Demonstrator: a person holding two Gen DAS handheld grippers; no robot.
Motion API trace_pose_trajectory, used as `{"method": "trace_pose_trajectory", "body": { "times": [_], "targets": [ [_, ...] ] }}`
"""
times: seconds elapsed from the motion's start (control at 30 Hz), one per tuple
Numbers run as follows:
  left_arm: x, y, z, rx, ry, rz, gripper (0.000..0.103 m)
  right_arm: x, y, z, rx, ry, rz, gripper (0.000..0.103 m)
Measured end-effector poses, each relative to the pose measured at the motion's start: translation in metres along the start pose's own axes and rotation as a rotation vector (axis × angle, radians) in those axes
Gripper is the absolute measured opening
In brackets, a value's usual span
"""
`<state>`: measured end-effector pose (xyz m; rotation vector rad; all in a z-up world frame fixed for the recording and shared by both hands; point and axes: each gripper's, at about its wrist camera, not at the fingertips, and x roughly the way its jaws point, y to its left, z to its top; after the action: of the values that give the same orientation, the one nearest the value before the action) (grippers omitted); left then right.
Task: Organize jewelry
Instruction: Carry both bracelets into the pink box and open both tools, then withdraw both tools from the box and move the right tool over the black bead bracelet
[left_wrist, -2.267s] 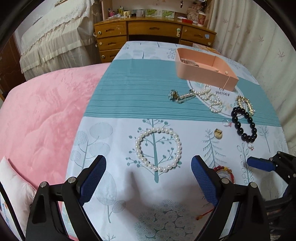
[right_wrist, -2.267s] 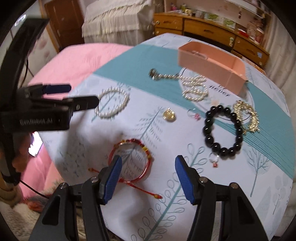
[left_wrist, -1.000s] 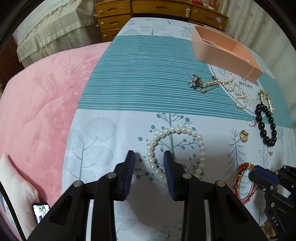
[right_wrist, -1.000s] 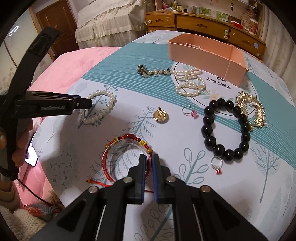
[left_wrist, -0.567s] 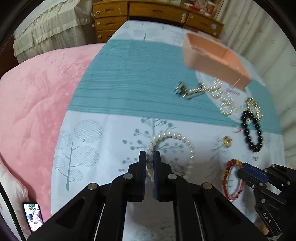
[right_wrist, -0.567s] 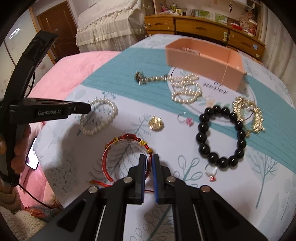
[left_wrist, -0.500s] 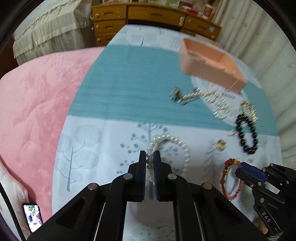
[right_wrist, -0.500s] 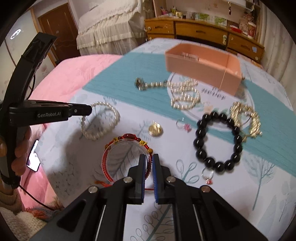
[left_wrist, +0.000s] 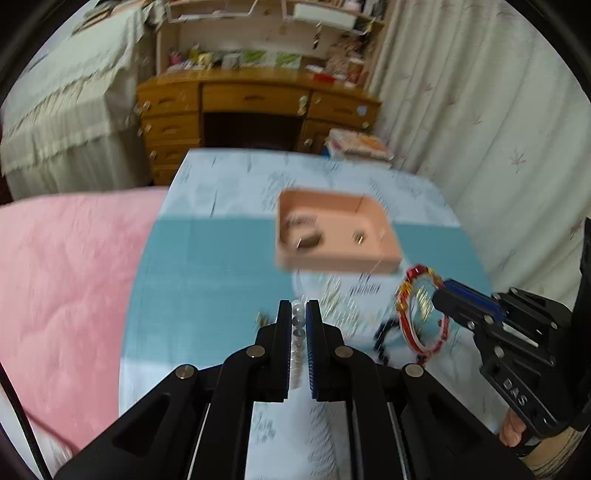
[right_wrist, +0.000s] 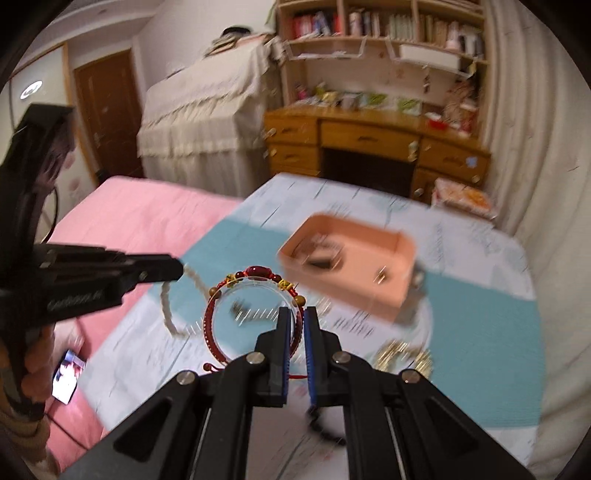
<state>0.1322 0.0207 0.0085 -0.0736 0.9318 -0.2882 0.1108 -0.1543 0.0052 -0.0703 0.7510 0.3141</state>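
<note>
- The bed (left_wrist: 66, 280), under a pink quilt, is filling the left of the left wrist view; a patterned teal and white cloth (left_wrist: 207, 266) is covering its right part.
- A wooden desk (left_wrist: 255, 107) is standing at the upper centre, past the bed.
- The pink tray (left_wrist: 332, 264) is sitting on the cloth at frame centre, with small blurred items lying inside.
- The left hand-held gripper (left_wrist: 298, 321), at lower centre of its own view, is clenching a strand of the pearl bracelet (left_wrist: 297, 325); in the right wrist view the bracelet is hanging off the cloth from that gripper's tip at left.
- The right hand-held gripper (right_wrist: 297, 325) is pinching the rim of the red beaded bracelet (right_wrist: 255, 275), which is hanging clear of the cloth, below and left of the tray.
- Gold jewelry (right_wrist: 402, 354) is lying blurred on the cloth at lower right of the right wrist view.
</note>
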Motion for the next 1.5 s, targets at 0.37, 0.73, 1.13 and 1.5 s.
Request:
{"method": "trace_pose_trajectory", "body": {
  "times": [0.37,0.73,1.13,1.5],
  "targets": [
    [0.077,-0.03,0.091,0.025,0.016,-0.081,0.005,0.067,-0.071,0.056,0.171,0.006,-0.108,0.007],
    [0.183,-0.042,0.1,0.033,0.098,-0.087,0.018,0.161,-0.104,0.031,0.243,0.196,-0.083,0.008],
    [0.143,-0.03,0.072,0.033,0.004,0.066,0.064,0.138,-0.097,0.017,0.27,0.164,-0.065,0.009],
    [0.08,-0.02,0.019,-0.031,-0.042,0.078,0.064,0.063,-0.059,-0.008,0.249,0.079,-0.051,0.009]
  ]
}}
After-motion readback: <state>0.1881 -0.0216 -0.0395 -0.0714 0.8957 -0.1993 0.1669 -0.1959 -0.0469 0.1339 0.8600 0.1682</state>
